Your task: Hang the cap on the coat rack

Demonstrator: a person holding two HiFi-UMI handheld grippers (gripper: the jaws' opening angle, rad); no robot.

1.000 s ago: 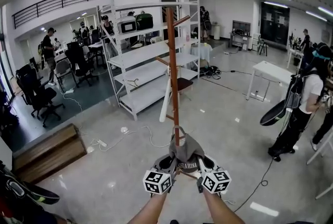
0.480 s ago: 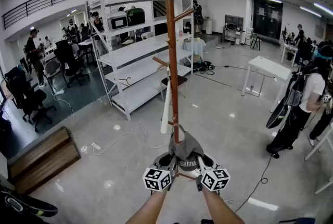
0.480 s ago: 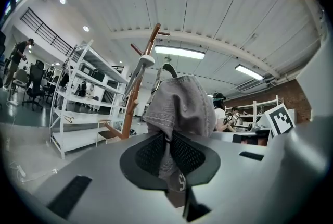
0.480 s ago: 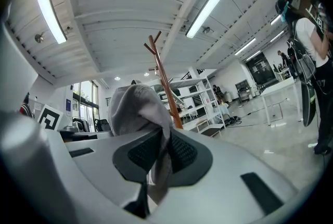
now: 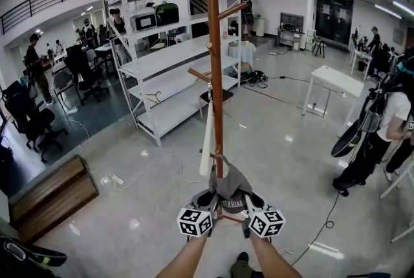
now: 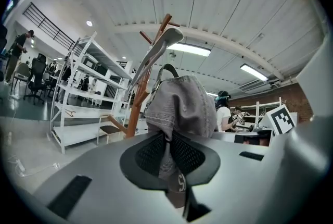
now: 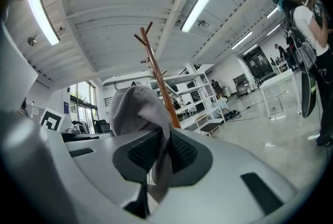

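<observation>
Compared with a second ago the one coat rack [image 5: 214, 76] stands nearer and taller, so hanging looks close but isn't done yet, and the two claws, left gripper [image 5: 208, 200] and right gripper [image 5: 252, 200], both stay clenched on the one cap [image 5: 231, 185] stretched between them, just on its near side.

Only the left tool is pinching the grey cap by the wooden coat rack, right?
Not quite: both tools pinch it. The left tool and the right tool each clamp fabric of the grey cap, as the left and right gripper views show. It is by the wooden coat rack.
</observation>
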